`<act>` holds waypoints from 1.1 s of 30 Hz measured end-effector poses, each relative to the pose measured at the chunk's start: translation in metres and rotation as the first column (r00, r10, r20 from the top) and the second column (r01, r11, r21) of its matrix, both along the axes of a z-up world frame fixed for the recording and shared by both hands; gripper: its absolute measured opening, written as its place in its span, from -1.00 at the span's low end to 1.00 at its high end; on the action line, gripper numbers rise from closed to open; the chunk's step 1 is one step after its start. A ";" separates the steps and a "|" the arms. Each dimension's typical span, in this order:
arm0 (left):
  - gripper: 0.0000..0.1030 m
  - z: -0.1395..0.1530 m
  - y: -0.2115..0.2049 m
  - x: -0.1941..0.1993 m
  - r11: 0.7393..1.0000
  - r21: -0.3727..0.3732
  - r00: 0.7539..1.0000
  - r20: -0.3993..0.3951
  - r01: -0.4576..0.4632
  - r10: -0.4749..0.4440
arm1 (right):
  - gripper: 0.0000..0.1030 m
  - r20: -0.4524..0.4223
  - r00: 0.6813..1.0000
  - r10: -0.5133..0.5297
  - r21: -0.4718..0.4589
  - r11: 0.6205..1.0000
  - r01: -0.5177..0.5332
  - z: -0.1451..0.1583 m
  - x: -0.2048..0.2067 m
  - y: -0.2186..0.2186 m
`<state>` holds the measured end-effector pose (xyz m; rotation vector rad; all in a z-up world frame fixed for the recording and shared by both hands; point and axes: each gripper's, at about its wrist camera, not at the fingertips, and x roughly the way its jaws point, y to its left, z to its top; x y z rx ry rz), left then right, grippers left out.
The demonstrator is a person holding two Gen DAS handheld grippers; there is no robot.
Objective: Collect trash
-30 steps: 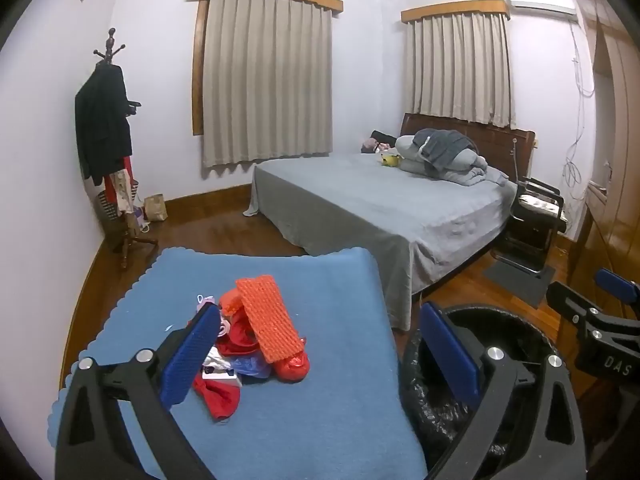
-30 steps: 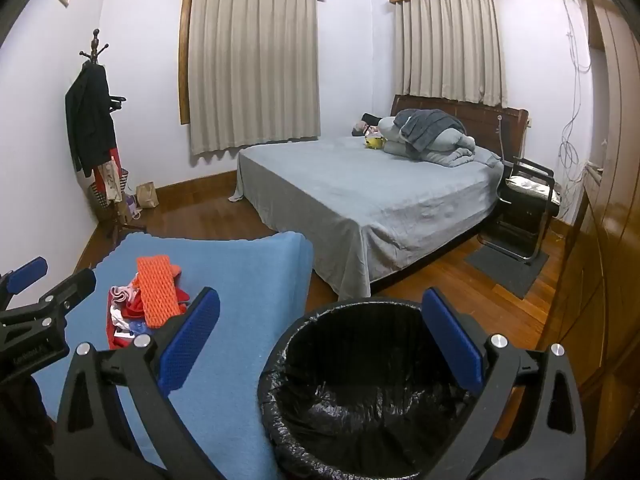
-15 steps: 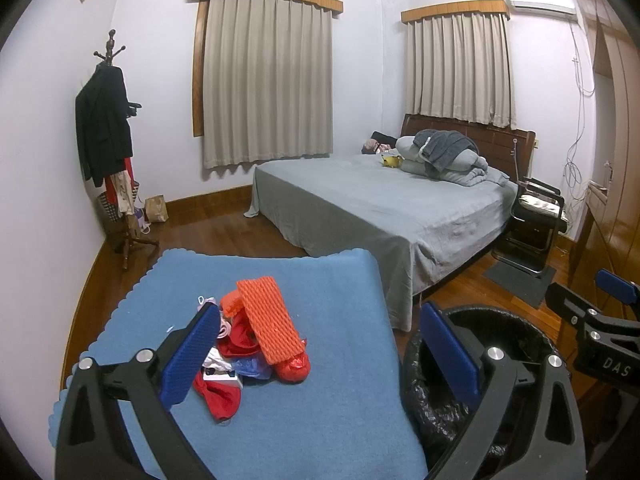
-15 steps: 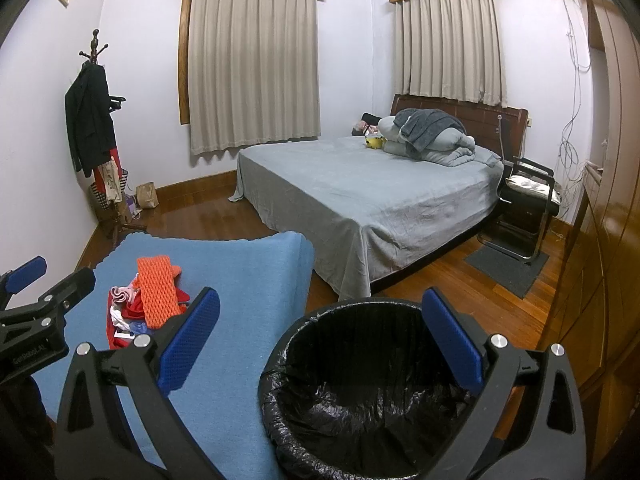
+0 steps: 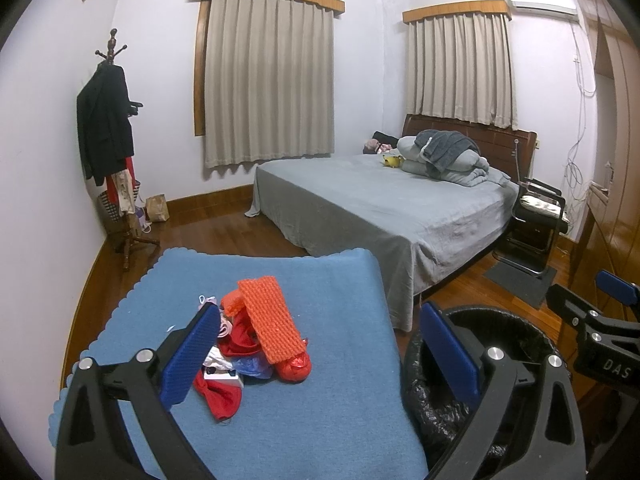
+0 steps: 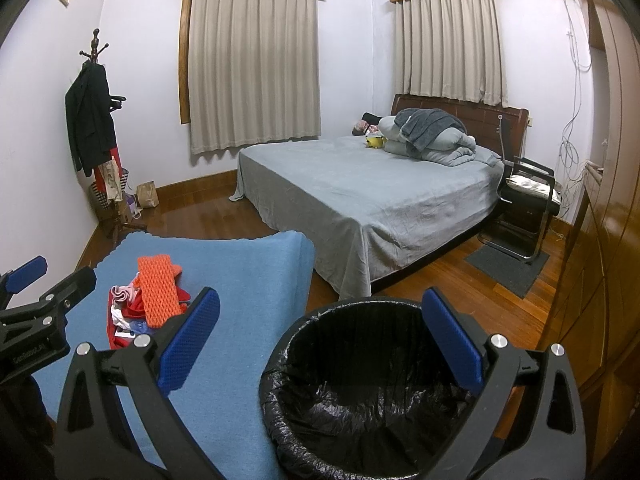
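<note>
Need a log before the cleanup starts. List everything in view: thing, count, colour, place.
Orange foam net: one, orange, on top of the trash pile.
Trash pile: one heap, red, blue, white and pink scraps, on the blue cloth.
Blue cloth: one, blue, covering the near table.
Trash bin: one, black liner, right of the cloth; looks empty.
Bed: one, grey sheet, far right, folded grey bedding at its head.
Curtains: two sets, beige, drawn on the far walls.
Coat rack: one, wooden, dark jacket hanging, left wall.
Chair: one, black, beside the bed.
Left gripper: blue pads, open, above the cloth.
Right gripper: blue pads, open, above the bin.
</note>
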<state>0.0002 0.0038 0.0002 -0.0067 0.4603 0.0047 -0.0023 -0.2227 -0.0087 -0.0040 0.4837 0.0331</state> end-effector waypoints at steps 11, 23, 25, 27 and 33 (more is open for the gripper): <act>0.88 0.000 0.000 0.000 1.000 0.000 1.000 0.000 0.000 0.000 | 0.91 -0.002 1.000 -0.001 0.001 1.000 0.001 0.000 0.000 0.000; 0.88 0.000 0.000 0.000 1.000 -0.001 1.000 0.000 -0.001 0.001 | 0.91 -0.003 1.000 -0.001 0.001 1.000 0.001 -0.001 0.000 0.000; 0.88 0.000 0.000 0.000 1.000 -0.001 1.000 0.000 0.000 0.000 | 0.91 -0.004 1.000 0.000 0.002 1.000 0.000 -0.001 0.000 -0.001; 0.88 0.000 0.000 0.000 1.000 -0.002 1.000 0.000 0.000 0.000 | 0.91 -0.004 1.000 -0.001 0.002 1.000 0.001 -0.001 0.001 -0.001; 0.88 0.000 0.000 0.000 1.000 -0.002 1.000 -0.001 0.000 0.000 | 0.91 -0.005 1.000 -0.001 0.004 1.000 0.001 -0.002 0.001 -0.001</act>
